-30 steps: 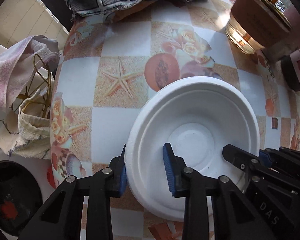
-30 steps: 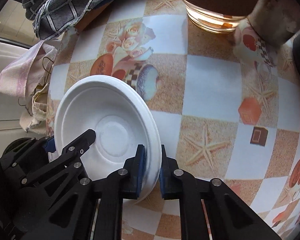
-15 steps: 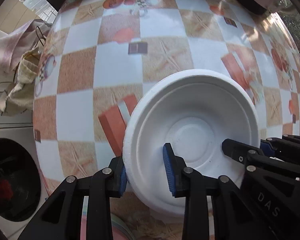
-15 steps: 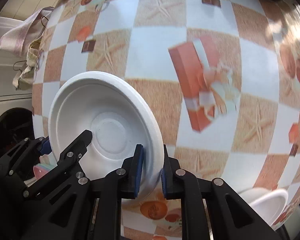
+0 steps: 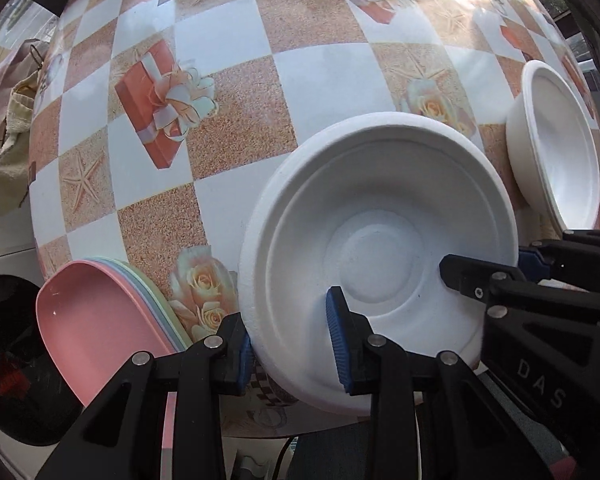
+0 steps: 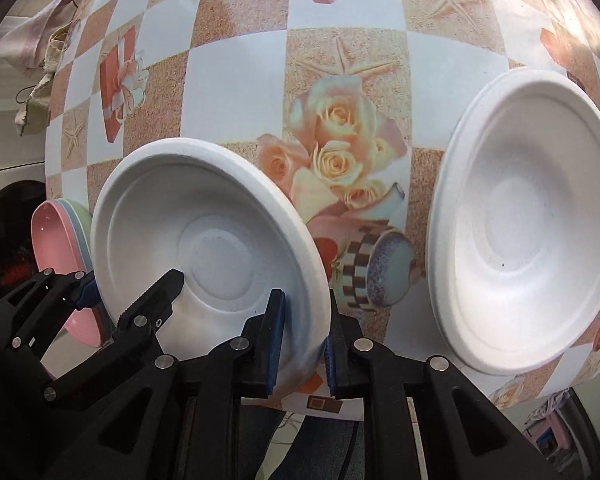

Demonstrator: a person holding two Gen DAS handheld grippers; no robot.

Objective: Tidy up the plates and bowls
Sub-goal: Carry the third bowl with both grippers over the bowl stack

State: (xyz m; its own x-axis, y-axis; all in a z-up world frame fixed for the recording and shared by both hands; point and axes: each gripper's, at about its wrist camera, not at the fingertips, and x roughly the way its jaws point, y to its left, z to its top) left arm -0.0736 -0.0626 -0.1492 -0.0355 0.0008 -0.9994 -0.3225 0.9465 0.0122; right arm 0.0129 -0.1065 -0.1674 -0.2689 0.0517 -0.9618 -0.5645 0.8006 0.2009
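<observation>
Right wrist view: both my left tongs (image 6: 130,292) and right tongs (image 6: 302,336) are pinching one white foam bowl (image 6: 204,236), carrying it toward its twin (image 6: 528,224) at three o'clock; stacking is remaining.

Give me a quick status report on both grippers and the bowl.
Left gripper and right gripper both shut on the held white bowl, one each side of its rim. Second white bowl to the right, pink plate stack to the left. Path between looks open.

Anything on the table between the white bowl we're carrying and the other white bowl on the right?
Nothing visible. Between the held bowl and the second white bowl lies only bare patterned tablecloth. The pink plate stack sits on the opposite side.
</observation>
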